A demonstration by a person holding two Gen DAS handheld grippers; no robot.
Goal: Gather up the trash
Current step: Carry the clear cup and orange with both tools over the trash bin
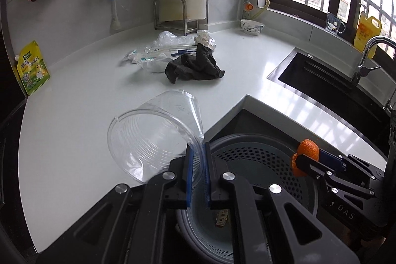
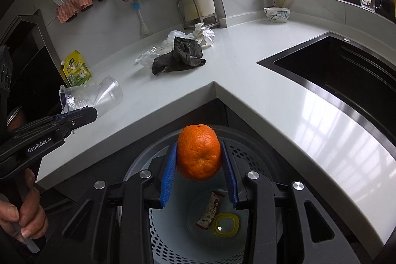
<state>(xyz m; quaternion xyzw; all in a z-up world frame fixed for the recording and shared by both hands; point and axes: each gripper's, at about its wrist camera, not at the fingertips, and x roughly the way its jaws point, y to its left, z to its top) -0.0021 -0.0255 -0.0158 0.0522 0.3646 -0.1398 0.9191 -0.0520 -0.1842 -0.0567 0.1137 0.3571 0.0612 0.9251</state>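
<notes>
1. The worktop [image 2: 247,81] is pale and L-shaped, and its inner corner points at the bin below.
2. The sink [image 2: 346,76] is sunk into the right arm of the worktop, with a tap [image 1: 366,58] at its far edge.
3. The bin [image 2: 173,234] stands under the inner corner. It is perforated, with a wrapper [image 2: 210,209] and a yellow-rimmed lid [image 2: 225,224] on its bottom.
4. The left gripper [image 1: 198,152] is nearly closed, its jaws pinching the thin wall of a clear cup [image 1: 151,132]. The cup lies tilted on its side above the worktop's front edge, just left of the bin.
5. The right gripper [image 2: 199,157] is partly open, its blue pads [image 2: 168,175] clamping an orange [image 2: 198,152] directly above the bin.
6. A dark rag [image 2: 178,56] lies crumpled mid-worktop, touching clear plastic wrap [image 1: 148,53] and crumpled paper [image 2: 204,34] behind it.
7. A yellow pouch [image 2: 76,71] leans at the left wall edge.
8. A bowl [image 2: 276,14] sits at the far back corner by the window.
</notes>
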